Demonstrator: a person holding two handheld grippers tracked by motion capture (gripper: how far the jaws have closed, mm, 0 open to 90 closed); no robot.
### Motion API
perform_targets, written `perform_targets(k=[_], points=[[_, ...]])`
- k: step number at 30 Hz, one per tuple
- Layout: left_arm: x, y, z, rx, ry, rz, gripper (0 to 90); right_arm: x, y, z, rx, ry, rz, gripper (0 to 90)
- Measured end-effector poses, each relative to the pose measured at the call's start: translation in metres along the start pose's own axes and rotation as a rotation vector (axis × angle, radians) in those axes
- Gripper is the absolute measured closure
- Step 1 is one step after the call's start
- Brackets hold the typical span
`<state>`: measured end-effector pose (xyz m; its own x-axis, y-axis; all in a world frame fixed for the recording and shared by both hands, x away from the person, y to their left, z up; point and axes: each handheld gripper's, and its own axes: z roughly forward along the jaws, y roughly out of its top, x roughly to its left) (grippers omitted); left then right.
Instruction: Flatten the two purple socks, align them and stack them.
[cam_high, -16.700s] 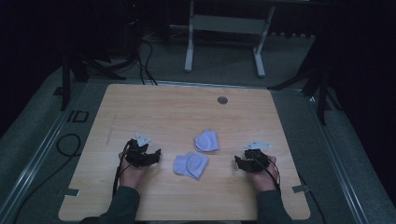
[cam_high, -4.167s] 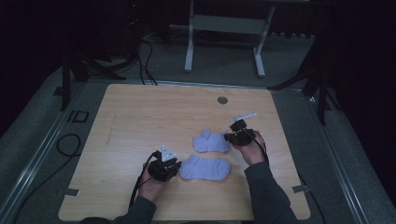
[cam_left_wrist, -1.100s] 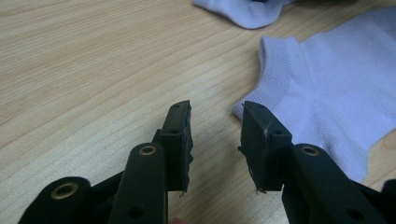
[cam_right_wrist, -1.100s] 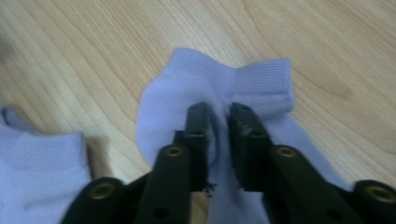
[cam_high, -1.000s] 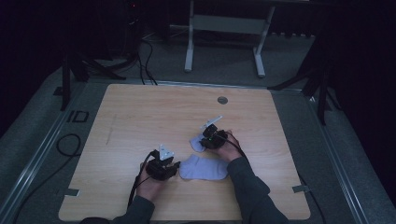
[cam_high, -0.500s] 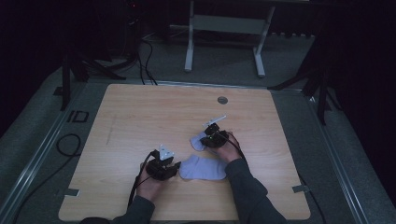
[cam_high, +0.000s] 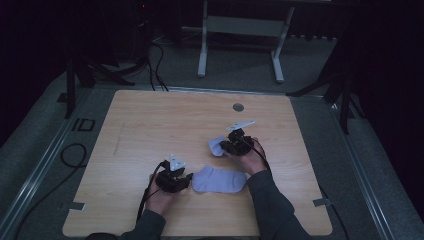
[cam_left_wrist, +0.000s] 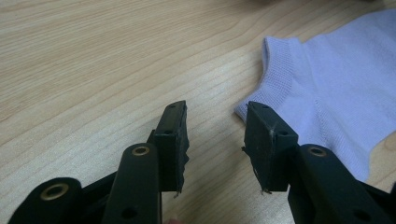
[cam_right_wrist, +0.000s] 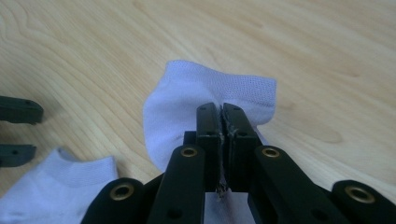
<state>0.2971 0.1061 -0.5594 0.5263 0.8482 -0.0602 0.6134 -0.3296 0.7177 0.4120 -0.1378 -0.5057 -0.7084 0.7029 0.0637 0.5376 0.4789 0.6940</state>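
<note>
Right gripper (cam_right_wrist: 221, 116): jaws pressed together, pinching a fold of the upper sock (cam_right_wrist: 187, 107), which is bunched and partly raised off the bench (cam_high: 150, 130), right of centre. Left gripper (cam_left_wrist: 215, 126): jaws spread, holding nothing, resting low over the bench at the cuff end of the lower sock (cam_left_wrist: 336, 88); its right jaw sits just beside the cuff corner. The lower sock lies flat near the front edge, between the 2 forearms. The 2 socks lie near each other; whether they touch cannot be told.
</note>
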Motion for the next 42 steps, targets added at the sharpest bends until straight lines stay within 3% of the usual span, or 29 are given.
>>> perform_targets(k=[13,22,30,34,42], points=[[0.0,0.0,0.0,-0.001,0.002,-0.004,59.2,0.002,0.001,-0.04,-0.096,0.024,-0.004,86.5],[0.0,0.0,-0.001,-0.003,0.002,-0.009,59.2,0.017,-0.001,-0.068,-0.161,0.05,-0.033,86.4],[0.0,0.0,-0.001,-0.003,-0.003,-0.009,59.3,0.026,-0.01,-0.089,-0.187,0.048,-0.055,86.4],[-0.001,0.0,-0.001,0.001,-0.009,-0.008,59.3,0.031,-0.017,-0.102,-0.193,0.022,-0.074,86.4],[-0.009,0.001,-0.004,-0.01,-0.058,0.011,66.4,0.03,-0.029,-0.1,-0.183,0.015,-0.055,86.3]])
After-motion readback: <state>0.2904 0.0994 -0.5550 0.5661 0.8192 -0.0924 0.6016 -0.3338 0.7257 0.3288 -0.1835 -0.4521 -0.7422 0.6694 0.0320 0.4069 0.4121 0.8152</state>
